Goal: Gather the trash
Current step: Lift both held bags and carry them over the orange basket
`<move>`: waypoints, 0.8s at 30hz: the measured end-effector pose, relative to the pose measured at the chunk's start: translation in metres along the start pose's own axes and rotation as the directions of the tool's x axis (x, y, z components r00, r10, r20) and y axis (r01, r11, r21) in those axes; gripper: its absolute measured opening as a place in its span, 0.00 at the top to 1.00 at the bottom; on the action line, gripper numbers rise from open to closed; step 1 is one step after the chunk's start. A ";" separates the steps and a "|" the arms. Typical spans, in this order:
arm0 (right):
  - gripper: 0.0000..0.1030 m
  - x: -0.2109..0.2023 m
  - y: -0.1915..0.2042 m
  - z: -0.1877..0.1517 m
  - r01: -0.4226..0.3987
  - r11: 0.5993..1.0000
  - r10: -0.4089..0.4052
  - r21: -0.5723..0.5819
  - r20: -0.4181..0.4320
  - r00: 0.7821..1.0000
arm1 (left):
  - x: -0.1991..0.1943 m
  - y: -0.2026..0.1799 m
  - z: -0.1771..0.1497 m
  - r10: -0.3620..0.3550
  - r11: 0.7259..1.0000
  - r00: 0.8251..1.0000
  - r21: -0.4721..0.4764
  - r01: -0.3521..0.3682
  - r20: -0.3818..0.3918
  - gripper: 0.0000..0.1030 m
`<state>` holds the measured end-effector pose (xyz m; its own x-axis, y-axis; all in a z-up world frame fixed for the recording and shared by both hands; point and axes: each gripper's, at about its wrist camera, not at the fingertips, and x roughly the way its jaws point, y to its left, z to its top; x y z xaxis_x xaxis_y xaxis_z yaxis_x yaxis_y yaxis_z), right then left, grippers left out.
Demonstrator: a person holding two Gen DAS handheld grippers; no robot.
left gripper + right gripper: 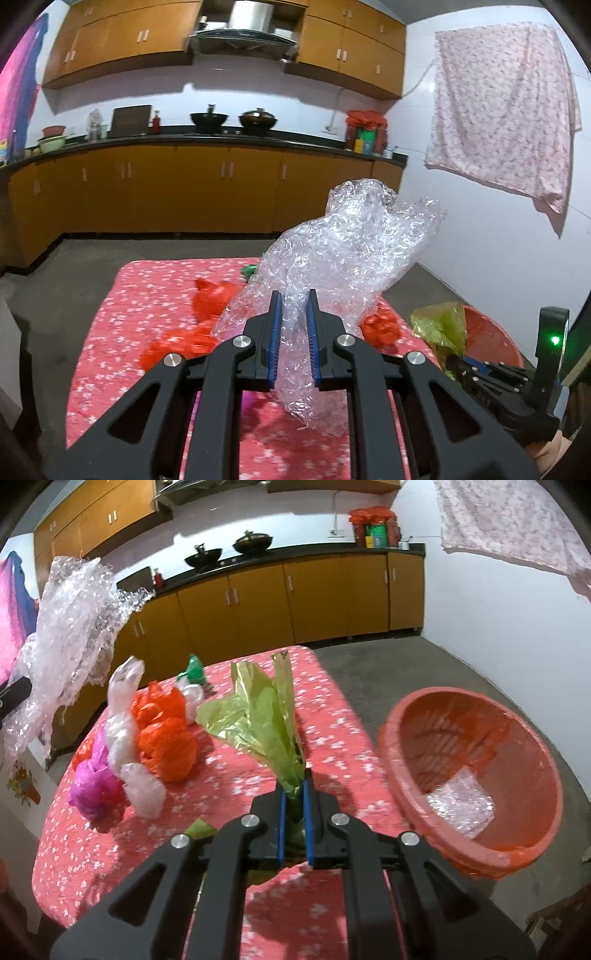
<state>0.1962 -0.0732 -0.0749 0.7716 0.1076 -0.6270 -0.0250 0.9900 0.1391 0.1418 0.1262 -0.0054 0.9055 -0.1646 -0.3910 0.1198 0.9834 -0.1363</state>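
My left gripper (294, 295) is shut on a big crumpled sheet of clear bubble wrap (347, 254) and holds it above the red flowered tablecloth (122, 325); the wrap also shows at the left of the right wrist view (70, 627). My right gripper (294, 777) is shut on a yellow-green plastic bag (258, 712), held up over the table just left of the red basket (417, 716). The basket holds a flat piece of bubble wrap (461, 805). The bag (439, 325) and the basket (491, 339) show at the right of the left wrist view.
On the table lie orange-red plastic bags (166, 731), clear plastic wads (122, 720), a magenta bag (92, 782) and a green bottle (194, 672). Kitchen cabinets (207, 184) run along the far wall. A pink cloth (506, 110) hangs on the right wall.
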 end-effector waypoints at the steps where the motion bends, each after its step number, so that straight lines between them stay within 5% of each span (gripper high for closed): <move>1: 0.91 -0.002 -0.005 0.001 0.006 1.000 -0.006 0.005 0.004 1.000 | 0.001 -0.005 -0.001 -0.011 1.000 1.000 0.006 0.011 -0.004 0.87; 24: 0.91 -0.051 -0.131 0.014 0.198 0.968 -0.213 0.152 0.089 0.973 | 0.050 -0.123 -0.026 -0.221 0.970 0.969 0.073 0.230 -0.112 0.87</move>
<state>0.1693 -0.2095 -0.0500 0.8129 -0.1147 -0.5711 0.2255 0.9659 0.1270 0.1621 -0.0055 -0.0316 0.8053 -0.3857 -0.4503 0.3543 0.9220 -0.1562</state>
